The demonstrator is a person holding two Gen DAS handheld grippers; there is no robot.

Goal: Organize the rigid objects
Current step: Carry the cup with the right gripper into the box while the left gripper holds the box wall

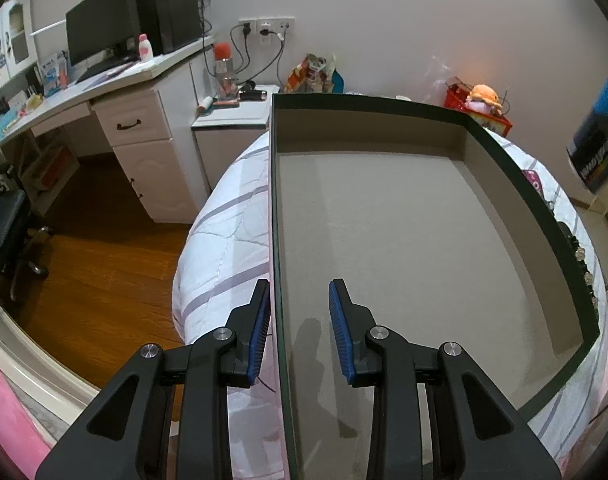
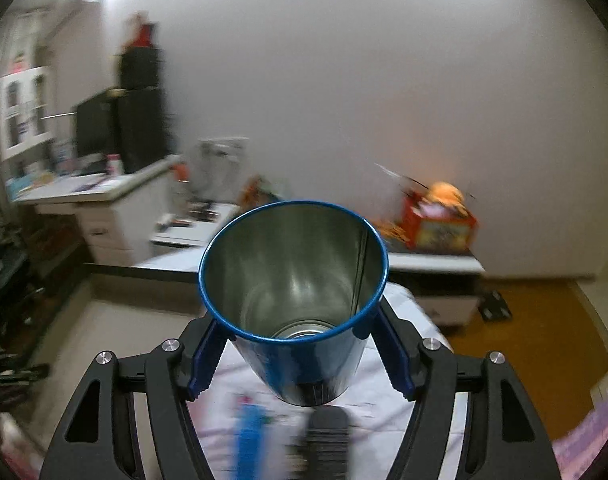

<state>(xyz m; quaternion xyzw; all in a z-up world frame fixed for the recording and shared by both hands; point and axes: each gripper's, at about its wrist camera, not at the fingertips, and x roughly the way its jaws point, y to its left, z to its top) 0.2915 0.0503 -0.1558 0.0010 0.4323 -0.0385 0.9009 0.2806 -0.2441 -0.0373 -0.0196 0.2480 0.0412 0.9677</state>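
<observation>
Right wrist view first: one blue metal can (image 2: 294,304) sits between the blue pads of the right gripper (image 2: 300,344), pinched on both flanks, its open mouth facing up and toward the lens so the shiny silver inside and round bottom show. Its long axis runs upward and tilts a bit back toward the camera, base low over the bed (image 2: 407,312). Background is smeared with blur; below the can lie one blue item (image 2: 250,432) and one dark ribbed item (image 2: 327,436), both too blurred to name. Over to the left wrist view: one shallow box (image 1: 423,240), dark green rim, grey-brown inside, lies flat on the striped quilt (image 1: 224,240), its long sides running away from the camera. The left gripper (image 1: 300,320) has its two fingers spread, straddling the box's left wall, one pad (image 1: 262,332) outside, one pad (image 1: 339,332) inside; whether either touches the wall, I can't tell.
</observation>
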